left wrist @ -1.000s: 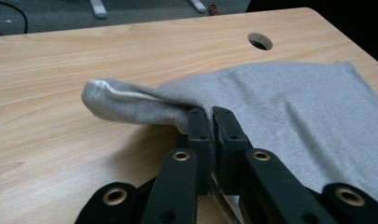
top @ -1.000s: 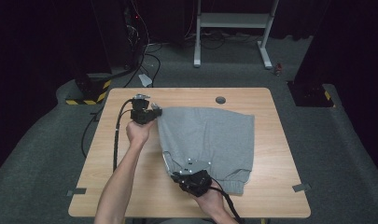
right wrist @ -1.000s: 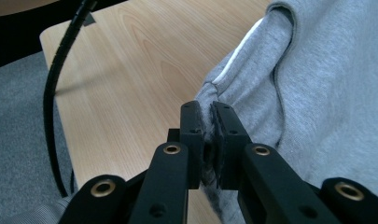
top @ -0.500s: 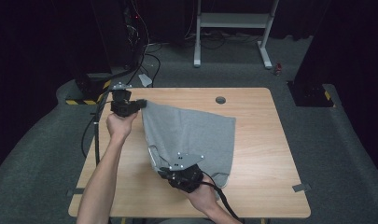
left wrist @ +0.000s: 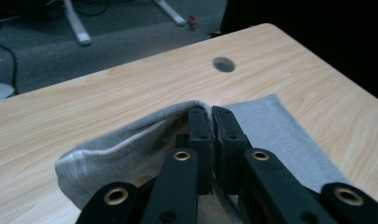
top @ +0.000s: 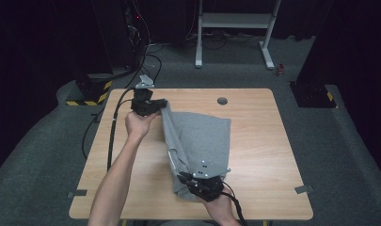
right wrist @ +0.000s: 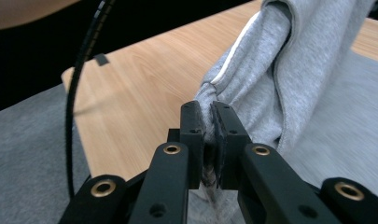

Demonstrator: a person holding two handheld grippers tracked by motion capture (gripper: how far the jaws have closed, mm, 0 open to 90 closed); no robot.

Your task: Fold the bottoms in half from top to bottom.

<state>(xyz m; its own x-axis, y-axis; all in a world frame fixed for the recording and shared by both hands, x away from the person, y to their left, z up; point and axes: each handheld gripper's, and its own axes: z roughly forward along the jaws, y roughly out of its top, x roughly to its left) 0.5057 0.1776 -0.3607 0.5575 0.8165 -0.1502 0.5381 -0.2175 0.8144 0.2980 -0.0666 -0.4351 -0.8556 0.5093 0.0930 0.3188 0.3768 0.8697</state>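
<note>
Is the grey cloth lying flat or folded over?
Folded over: the grey cloth has its left edge lifted by both grippers and doubled over itself.

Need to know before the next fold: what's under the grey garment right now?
Bare wooden table shows around the grey garment. Its left edge is lifted by both grippers, left and right; whatever lies beneath the flat part is covered.

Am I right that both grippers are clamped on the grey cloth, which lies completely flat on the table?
Not flat. Both grippers, left and right, are clamped on the grey cloth, but the high view shows its left edge lifted off the table.
</note>
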